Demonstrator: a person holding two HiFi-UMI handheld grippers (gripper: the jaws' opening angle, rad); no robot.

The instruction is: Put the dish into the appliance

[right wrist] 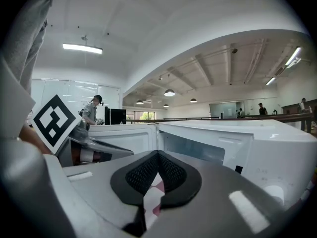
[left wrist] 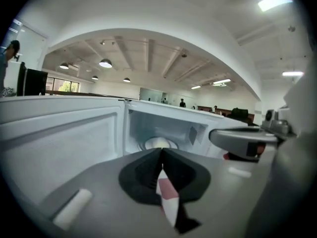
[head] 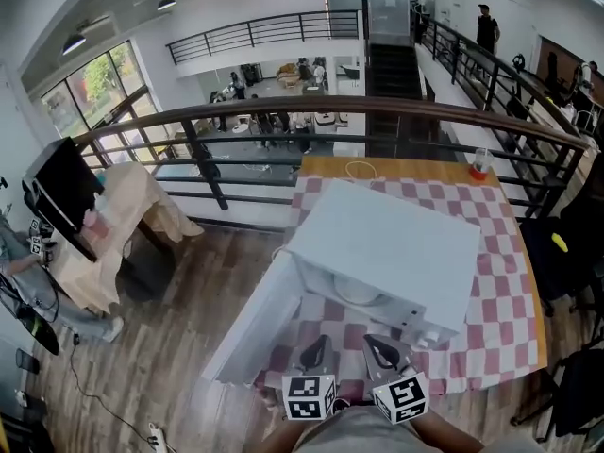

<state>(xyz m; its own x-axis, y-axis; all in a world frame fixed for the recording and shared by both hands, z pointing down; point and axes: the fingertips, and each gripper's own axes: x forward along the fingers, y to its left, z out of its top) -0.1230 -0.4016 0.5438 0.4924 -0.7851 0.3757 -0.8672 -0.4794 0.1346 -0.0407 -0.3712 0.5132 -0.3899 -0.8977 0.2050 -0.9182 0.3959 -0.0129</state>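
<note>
The left gripper view is looking straight into the microwave, where the dish is sitting inside the cavity. The right gripper view is catching only the open door and the outer shell. The left hand-held gripper and the right hand-held gripper are hovering side by side before the opening, both clenched and empty. The door is standing wide to the left, near the surface's edge. Bare checked cloth is lying open to the microwave's right.
</note>
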